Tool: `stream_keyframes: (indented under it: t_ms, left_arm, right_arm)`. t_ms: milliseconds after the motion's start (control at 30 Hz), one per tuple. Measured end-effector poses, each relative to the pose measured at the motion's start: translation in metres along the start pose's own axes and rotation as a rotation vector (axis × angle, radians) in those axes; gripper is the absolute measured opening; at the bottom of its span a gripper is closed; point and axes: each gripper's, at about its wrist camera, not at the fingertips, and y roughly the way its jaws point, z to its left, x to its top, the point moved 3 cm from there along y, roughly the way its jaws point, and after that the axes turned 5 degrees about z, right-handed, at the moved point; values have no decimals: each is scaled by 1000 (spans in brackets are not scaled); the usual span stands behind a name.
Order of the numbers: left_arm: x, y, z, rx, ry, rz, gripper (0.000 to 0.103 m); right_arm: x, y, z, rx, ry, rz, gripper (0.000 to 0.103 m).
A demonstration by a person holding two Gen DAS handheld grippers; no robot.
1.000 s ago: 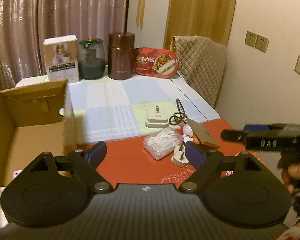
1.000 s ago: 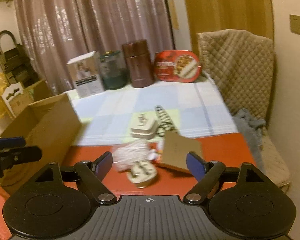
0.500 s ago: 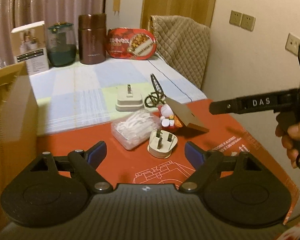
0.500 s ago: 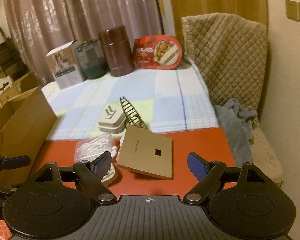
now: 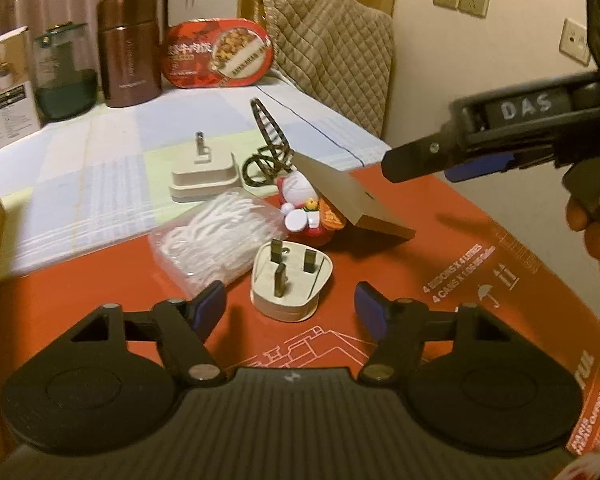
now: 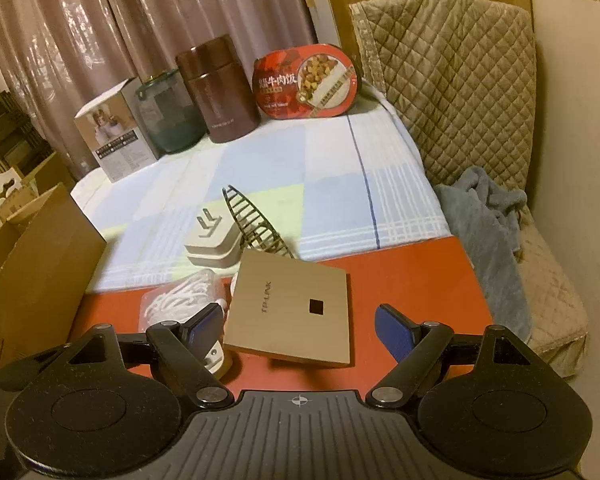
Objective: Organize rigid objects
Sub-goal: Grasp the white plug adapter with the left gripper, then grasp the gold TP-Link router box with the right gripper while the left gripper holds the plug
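Observation:
A white three-pin plug [image 5: 291, 282] lies pins-up on the red board, just ahead of my open, empty left gripper [image 5: 290, 311]. A clear box of cotton swabs [image 5: 216, 236], a red and white toy figure [image 5: 302, 210] and a tilted gold TP-LINK panel [image 5: 348, 196] lie behind it. A white charger [image 5: 203, 174] and a black wire rack [image 5: 269, 136] sit further back. My right gripper [image 6: 300, 326] is open and empty, close in front of the gold panel [image 6: 290, 312]. The right gripper also shows in the left wrist view [image 5: 416, 158], above the panel.
A cardboard box [image 6: 32, 280] stands at the left. At the back stand a white carton [image 6: 114, 132], a glass jar [image 6: 168, 114], a brown flask [image 6: 216, 88] and a red food tray [image 6: 306, 80]. A quilted chair [image 6: 460, 92] with a grey cloth [image 6: 484, 216] is at the right.
Both grippers have moved forward and down toward the pile. The left now faces the plug, away from the cardboard box. The right now faces the gold panel.

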Motion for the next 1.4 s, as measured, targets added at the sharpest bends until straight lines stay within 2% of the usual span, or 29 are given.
stream_keyframes:
  t_ms: [200, 267, 367, 433, 567, 733, 967, 1200, 1267, 1400]
  left_arm:
    - [4, 20, 0, 13, 17, 2, 61]
    - [6, 26, 0, 19, 26, 11, 46]
    - [5, 24, 1, 21, 20, 15, 39]
    - [1, 19, 5, 25, -2, 26, 39]
    - [-10, 4, 18, 58, -57, 44, 39]
    - [-21, -12, 30, 82, -92, 54, 39]
    - [-30, -19, 38, 107, -86, 42, 39]
    - [-31, -18, 39, 115, -73, 25, 39]
    - [-31, -18, 39, 115, -72, 24, 39]
    - [-33, -20, 37, 111, -70, 32, 39]
  right_arm:
    - [-2, 9, 2, 8, -7, 19, 80]
    - [-3, 12, 5, 13, -14, 27, 80]
    - [-2, 19, 9, 20, -19, 38, 80]
    - [-3, 23, 9, 25, -10, 42, 81]
    - [-2, 28, 4, 37, 18, 32, 90]
    - [-1, 36, -5, 55, 31, 25, 93]
    - [-2, 54, -11, 127, 88, 58, 93]
    - [-1, 61, -15, 115, 125, 68, 93]
    - [-2, 59, -16, 104, 121, 67, 85]
    - [-6, 51, -15, 85, 107, 73, 85]
